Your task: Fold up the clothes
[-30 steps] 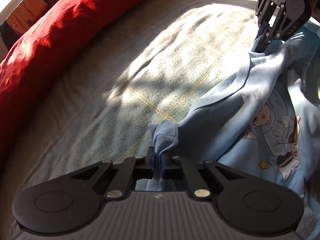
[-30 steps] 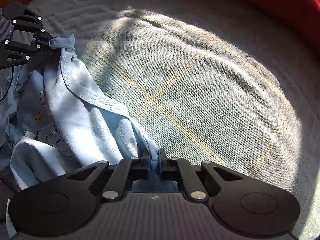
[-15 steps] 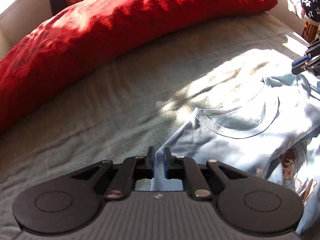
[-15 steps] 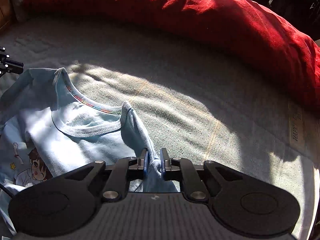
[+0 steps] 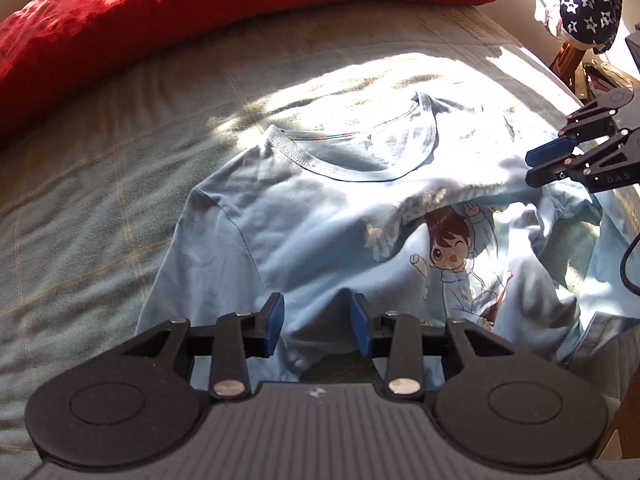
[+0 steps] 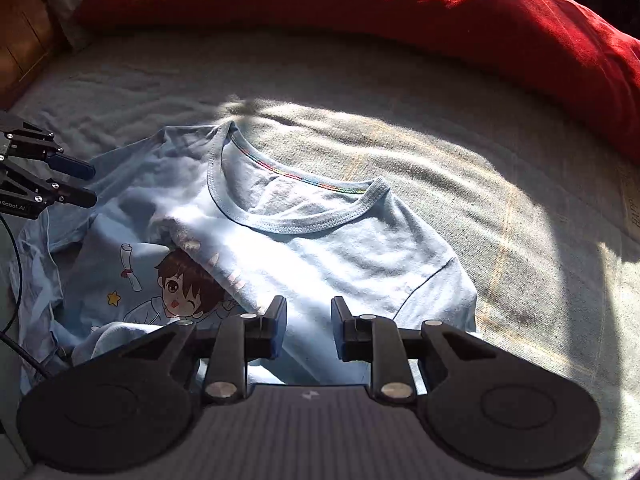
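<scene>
A bed (image 6: 460, 184) fills both views, covered by a grey-green blanket (image 5: 120, 168) with a faint pale check. Strong sunlight falls on its middle in a bright rounded patch, with the edges in shade. Along the far side lies a long red bolster (image 6: 400, 12), creased, lit in streaks. In the right wrist view, brown wood (image 6: 20, 32) shows at the far left corner, beside a grey pillow corner (image 6: 64, 8). In the left wrist view, a dark cloth with white stars (image 5: 588, 4) hangs at the upper right over a brown wooden frame (image 5: 568, 56), with bright light behind it. A printed label (image 6: 630, 204) lies at the blanket's right edge.
</scene>
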Tool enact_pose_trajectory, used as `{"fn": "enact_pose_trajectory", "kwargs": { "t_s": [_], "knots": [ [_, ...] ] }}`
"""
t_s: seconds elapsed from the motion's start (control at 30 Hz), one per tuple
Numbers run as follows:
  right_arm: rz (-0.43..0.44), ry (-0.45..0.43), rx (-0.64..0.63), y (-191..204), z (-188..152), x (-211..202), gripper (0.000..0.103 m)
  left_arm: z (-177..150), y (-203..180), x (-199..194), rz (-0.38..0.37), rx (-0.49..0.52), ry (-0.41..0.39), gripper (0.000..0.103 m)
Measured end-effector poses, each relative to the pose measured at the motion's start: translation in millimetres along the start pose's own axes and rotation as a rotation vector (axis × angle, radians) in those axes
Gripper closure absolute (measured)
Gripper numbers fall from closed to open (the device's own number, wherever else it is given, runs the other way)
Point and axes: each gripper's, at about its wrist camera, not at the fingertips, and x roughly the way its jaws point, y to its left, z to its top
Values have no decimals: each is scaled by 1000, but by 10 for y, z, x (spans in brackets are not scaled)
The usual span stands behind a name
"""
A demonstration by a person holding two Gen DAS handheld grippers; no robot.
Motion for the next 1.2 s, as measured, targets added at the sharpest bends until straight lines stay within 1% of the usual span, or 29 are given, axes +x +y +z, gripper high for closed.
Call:
{"fn": "enact_pose_trajectory", "kwargs": {
  "t_s": [0.03,0.07,0.1,0.2,0.23,0.3,0.4,0.43,0.5,0.57,0.6,0.63,0.67,0.77,0.87,0.9,0.93,1.03,1.13,1.2],
  "knots": [
    [23,19,3,67,-77,-12,75,-68,-45,-15,-10,-2,9,63],
    [38,38,10,130,-165,-31,75,-137,-89,-29,-19,-4,18,59],
    [49,56,19,191,-260,-54,75,-215,-126,-32,-33,-10,34,58],
    [74,141,29,344,-575,-87,74,-414,-202,-4,-59,-20,89,58],
    [88,184,32,382,-695,-85,71,-464,-217,1,-66,-18,108,58],
    [104,265,22,440,-913,-84,69,-563,-246,11,-78,-12,145,58],
    [89,368,15,468,-1211,-133,67,-711,-290,26,-97,-3,201,58],
    [71,389,12,464,-1290,-154,67,-751,-305,6,-87,21,218,57],
    [23,453,-7,447,-1473,-189,64,-852,-328,-30,-51,69,265,52],
    [-34,485,-16,417,-1614,-230,64,-948,-336,-67,-17,86,297,52],
    [-52,488,-17,409,-1649,-257,64,-996,-349,-100,-8,92,308,53],
    [-58,472,-16,413,-1658,-301,64,-1043,-361,-133,2,99,318,53],
    [-51,437,-11,430,-1637,-356,64,-1052,-390,-182,-6,98,312,52],
    [7,306,11,518,-1511,-489,64,-991,-523,-342,-36,91,250,52],
    [49,208,-7,639,-1340,-453,57,-905,-668,-459,-69,97,169,50],
    [61,196,-11,652,-1258,-401,56,-889,-730,-464,-86,98,157,46],
    [71,190,-8,659,-1205,-351,56,-872,-795,-467,-104,99,146,45],
    [94,180,-4,693,-1169,-257,56,-939,-985,-413,-139,141,145,45],
    [106,189,-10,723,-1265,-233,56,-1020,-1096,-395,-130,165,111,44],
    [100,208,-10,741,-1329,-224,56,-1034,-1071,-383,-102,133,118,44]
  ]
}}
